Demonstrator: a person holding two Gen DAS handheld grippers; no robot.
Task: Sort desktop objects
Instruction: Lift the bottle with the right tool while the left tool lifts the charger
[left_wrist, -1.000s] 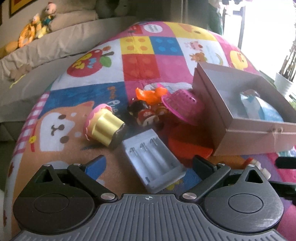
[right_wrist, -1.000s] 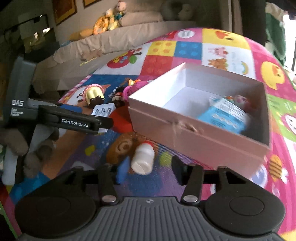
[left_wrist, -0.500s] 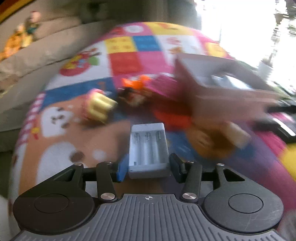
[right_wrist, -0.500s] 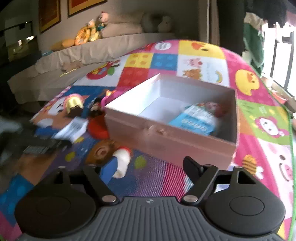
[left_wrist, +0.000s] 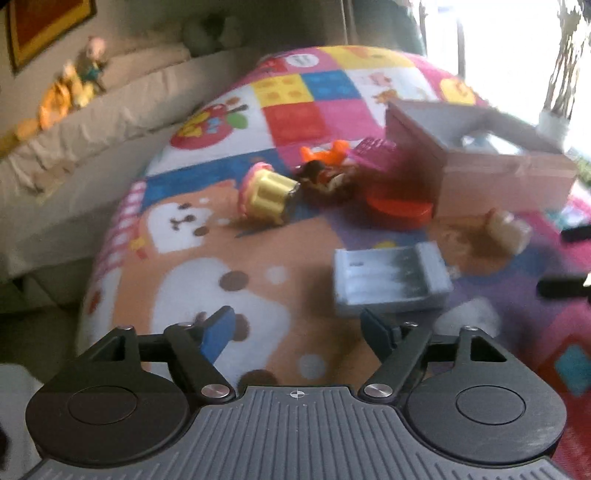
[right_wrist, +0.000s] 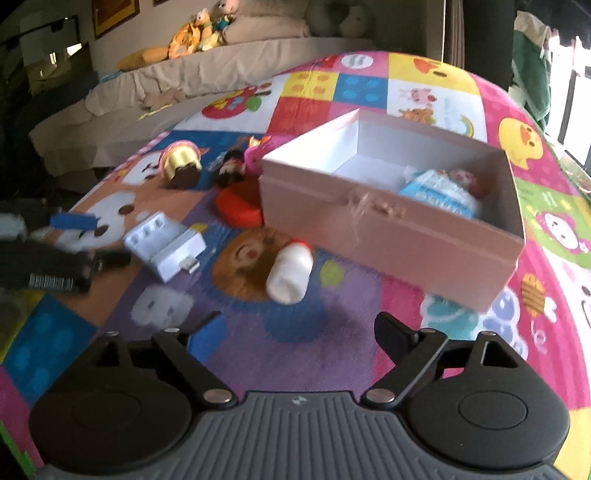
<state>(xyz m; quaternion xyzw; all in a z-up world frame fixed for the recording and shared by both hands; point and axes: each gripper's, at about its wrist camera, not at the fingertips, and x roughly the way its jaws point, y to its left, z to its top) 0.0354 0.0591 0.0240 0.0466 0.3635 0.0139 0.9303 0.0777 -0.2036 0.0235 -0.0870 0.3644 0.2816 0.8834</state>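
Your left gripper (left_wrist: 295, 328) jaws wide, empty; battery charger (left_wrist: 389, 278) on mat at its 1 o'clock, just beyond right fingertip. Your right gripper (right_wrist: 297, 332) wide, empty; white bottle (right_wrist: 290, 273) at 12 o'clock, pink box (right_wrist: 388, 225) at 1 o'clock

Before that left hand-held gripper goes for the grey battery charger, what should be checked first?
1. Left hand-held gripper open: ok.
2. Battery charger lying free on the mat, not between the fingers: ok.
3. Charger lined up between the fingers: not ok, it sits off to the right.
4. Picture sharp enough to aim: not ok, blurred.
5. Pink box open, with space left: ok.
6. Right hand-held gripper open and holding nothing: ok.
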